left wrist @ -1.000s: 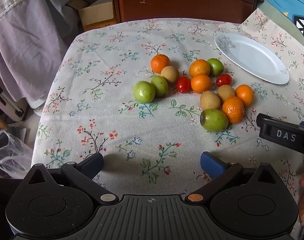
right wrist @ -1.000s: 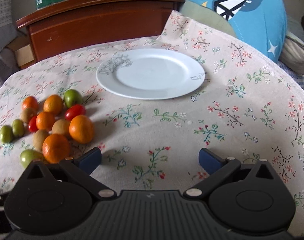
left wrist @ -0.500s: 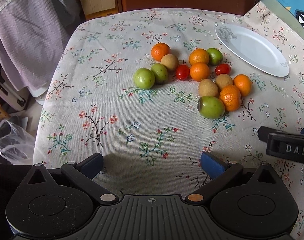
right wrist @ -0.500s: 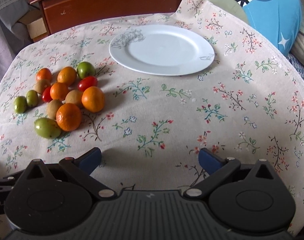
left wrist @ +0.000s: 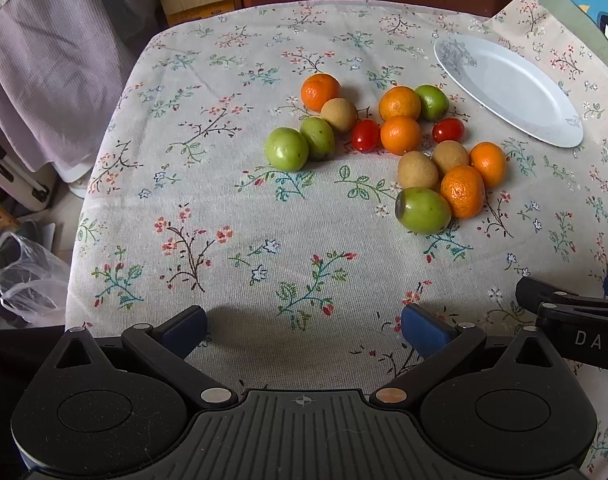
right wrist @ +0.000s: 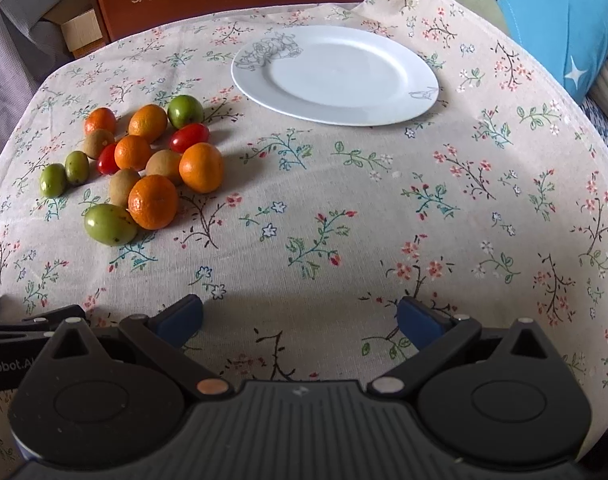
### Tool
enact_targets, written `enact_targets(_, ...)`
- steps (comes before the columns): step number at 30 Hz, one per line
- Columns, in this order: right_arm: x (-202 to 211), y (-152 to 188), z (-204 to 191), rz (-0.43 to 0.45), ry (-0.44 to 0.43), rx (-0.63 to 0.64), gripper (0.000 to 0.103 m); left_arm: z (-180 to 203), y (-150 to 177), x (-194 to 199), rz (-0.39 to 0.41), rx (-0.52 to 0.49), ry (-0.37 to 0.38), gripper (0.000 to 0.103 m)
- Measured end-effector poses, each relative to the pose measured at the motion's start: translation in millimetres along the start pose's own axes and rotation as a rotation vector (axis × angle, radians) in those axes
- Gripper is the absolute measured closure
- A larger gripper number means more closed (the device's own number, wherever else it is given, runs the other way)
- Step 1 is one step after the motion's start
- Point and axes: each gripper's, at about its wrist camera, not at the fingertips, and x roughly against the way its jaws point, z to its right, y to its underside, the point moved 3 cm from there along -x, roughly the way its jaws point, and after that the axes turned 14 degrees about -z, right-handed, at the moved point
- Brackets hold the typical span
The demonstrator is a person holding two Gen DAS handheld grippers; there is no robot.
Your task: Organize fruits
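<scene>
Thirteen pieces of fruit by my count, all loose on the floral tablecloth [right wrist: 384,200], none on the white plate [right wrist: 336,76] yet. My left gripper [left wrist: 304,326] hangs over the near edge of the table, fingers spread wide, nothing between them. My right gripper [right wrist: 299,318] is the same: wide apart, empty, low over bare cloth. So I'd call this the very start, the approach before the first pick.

Closest to my left side sits the big green fruit [left wrist: 423,210], touching a mandarin [left wrist: 462,191], with brown ones and more oranges packed right behind. A pair of green fruits [left wrist: 286,149] lies off to the left of the cluster, two cherry tomatoes tucked in among the oranges. The plate is beyond the pile, to its right.

Next move, as I judge it: reach forward for an outer fruit and straddle it cleanly. Risk is nudging a neighbour, since these round things will roll.
</scene>
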Motion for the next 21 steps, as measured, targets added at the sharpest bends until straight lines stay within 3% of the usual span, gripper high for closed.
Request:
enact_targets(10,-1.0,-4.7,0.4,-0.050,0.006,-0.018,0.001,0.5,-7.7,-1.6,-0.047,-0.019,0.005,0.000)
enact_targets(21,-6.0,-19.3,-1.4,-0.147,-0.005,0.051,0.001,3.3,-18.5,-4.1,-0.095,-0.006,0.008,0.000)
